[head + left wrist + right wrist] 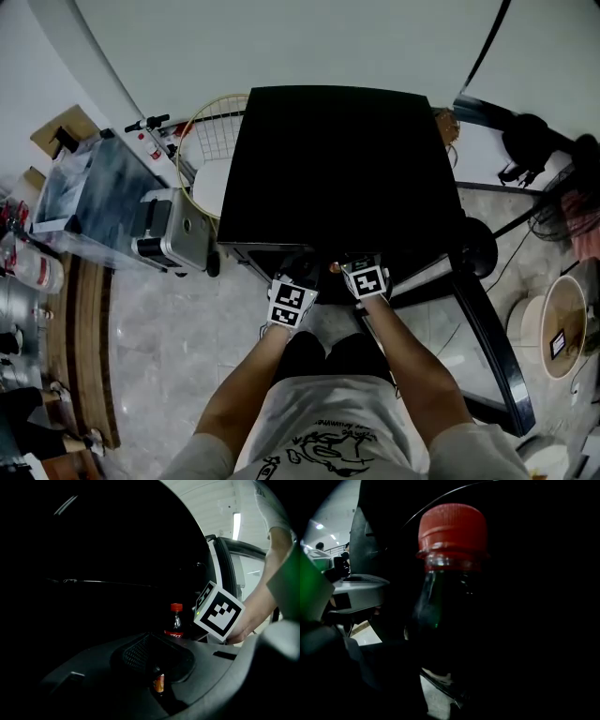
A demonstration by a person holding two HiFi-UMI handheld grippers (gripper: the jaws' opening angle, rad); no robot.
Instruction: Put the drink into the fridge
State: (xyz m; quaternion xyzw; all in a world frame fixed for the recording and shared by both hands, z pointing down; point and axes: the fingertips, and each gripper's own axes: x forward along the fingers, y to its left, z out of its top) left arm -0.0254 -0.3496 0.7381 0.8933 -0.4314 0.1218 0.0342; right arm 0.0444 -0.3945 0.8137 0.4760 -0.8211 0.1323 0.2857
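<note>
**Where the black fridge opens, the right gripper holds a bottle**

As the head view has it, the black fridge [337, 164] fills the centre of the frame, and both arms reach under its front edge at lower centre. The right gripper [364, 277] is clamped on the bottle [440, 611], whose dark body fills the middle of the right gripper view. The left gripper [292, 302] sits just beside the right one; its own view is too dark to tell whether its jaws are apart or together. In that view the bottle stands upright at centre frame against the fridge's unlit interior, just left of the right gripper's marker cube [219, 612]. Its red cap [452, 531] is on.
</note>
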